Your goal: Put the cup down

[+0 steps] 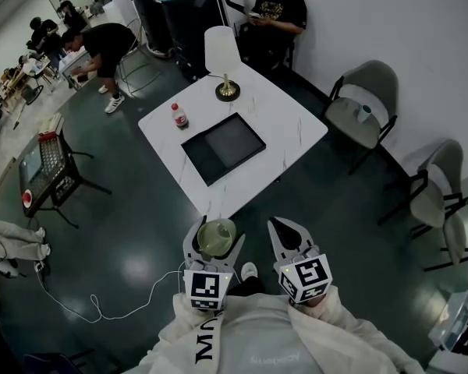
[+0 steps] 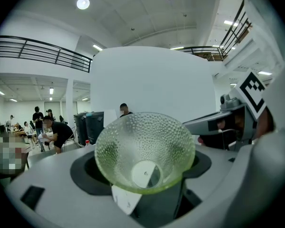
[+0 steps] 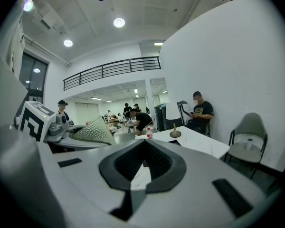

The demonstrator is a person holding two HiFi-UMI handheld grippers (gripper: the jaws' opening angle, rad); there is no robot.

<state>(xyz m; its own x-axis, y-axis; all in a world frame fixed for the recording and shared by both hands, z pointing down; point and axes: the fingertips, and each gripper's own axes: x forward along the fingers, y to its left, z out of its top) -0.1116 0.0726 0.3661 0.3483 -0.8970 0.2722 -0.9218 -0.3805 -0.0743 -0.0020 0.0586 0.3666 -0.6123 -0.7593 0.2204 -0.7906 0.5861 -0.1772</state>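
A pale green dimpled glass cup point(image 1: 215, 238) sits upright between the jaws of my left gripper point(image 1: 216, 231), which is shut on it. The cup hangs in the air just off the near corner of the white table point(image 1: 288, 123), above the dark floor. In the left gripper view the cup point(image 2: 145, 151) fills the space between the jaws of my left gripper point(image 2: 142, 167), mouth toward the camera. Beside it, my right gripper point(image 1: 282, 226) is shut with nothing in it; its tips meet in the right gripper view point(image 3: 145, 144), where the cup point(image 3: 92, 132) shows at the left.
On the table lie a black tray point(image 1: 222, 146), a red-capped bottle point(image 1: 179, 116) and a lamp point(image 1: 222, 53). Grey chairs point(image 1: 363, 111) stand along the right wall. A white cable point(image 1: 86, 302) runs over the floor at left. A seated person point(image 1: 274, 10) is behind the table.
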